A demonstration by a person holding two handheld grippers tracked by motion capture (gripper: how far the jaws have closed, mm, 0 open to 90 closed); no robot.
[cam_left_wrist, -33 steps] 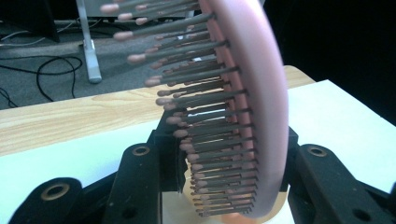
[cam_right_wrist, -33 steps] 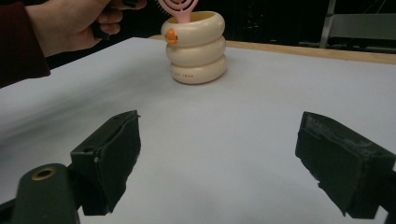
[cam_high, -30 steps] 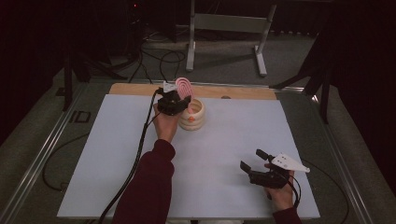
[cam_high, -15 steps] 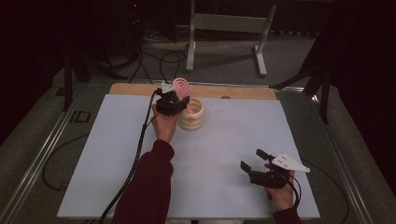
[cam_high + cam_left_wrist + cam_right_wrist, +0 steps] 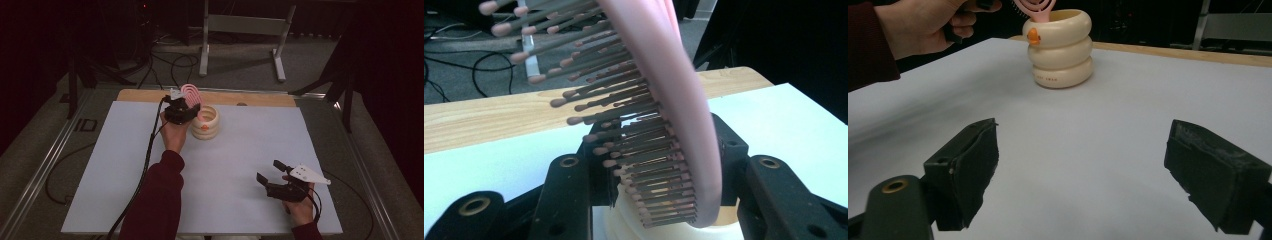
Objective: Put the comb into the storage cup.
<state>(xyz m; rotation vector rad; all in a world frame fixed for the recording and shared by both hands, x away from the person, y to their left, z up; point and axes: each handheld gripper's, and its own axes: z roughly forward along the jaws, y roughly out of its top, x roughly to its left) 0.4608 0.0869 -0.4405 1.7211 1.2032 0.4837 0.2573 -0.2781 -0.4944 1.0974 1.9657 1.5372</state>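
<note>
One pink hairbrush (image 5: 191, 93), pinched handle-down in the left gripper (image 5: 181, 111) jaws, which have just been easing apart; head above the cream ringed holder (image 5: 206, 123). Step: seating it; next calls for release and lift clear. Right gripper (image 5: 269, 175), jaws spread, near holder's front-right. White counter (image 5: 250, 140), wooden strip (image 5: 260, 98) behind holder, dark room.

The white table (image 5: 125, 165) is left bare between the right claw (image 5: 270, 172) and the cream ringed holder (image 5: 206, 125), so a straight path is offered. The holder's mouth is blocked by the pink hairbrush (image 5: 191, 95) and crowded by the left claw (image 5: 187, 107).
</note>
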